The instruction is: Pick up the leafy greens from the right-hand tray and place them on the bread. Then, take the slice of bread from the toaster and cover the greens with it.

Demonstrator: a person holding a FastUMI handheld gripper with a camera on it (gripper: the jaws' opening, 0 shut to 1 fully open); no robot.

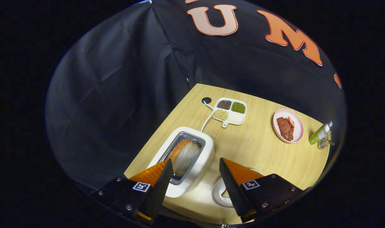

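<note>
We see the toaster (pixel 192 158) standing near the table's (pixel 258 148) left edge with a slice of bread (pixel 186 155) in its slot, just ahead of the left finger of the gripper (pixel 195 167), whose fingers stand apart with nothing between them. A plate (pixel 218 193) lies to the toaster's right, partly under the right finger. Toward the far edge sits a divided tray (pixel 230 110) with a cord (pixel 207 118) running past it to the toaster, a dish of meat (pixel 288 125) lies right of it, and a bottle (pixel 320 133) lies by the right edge.
</note>
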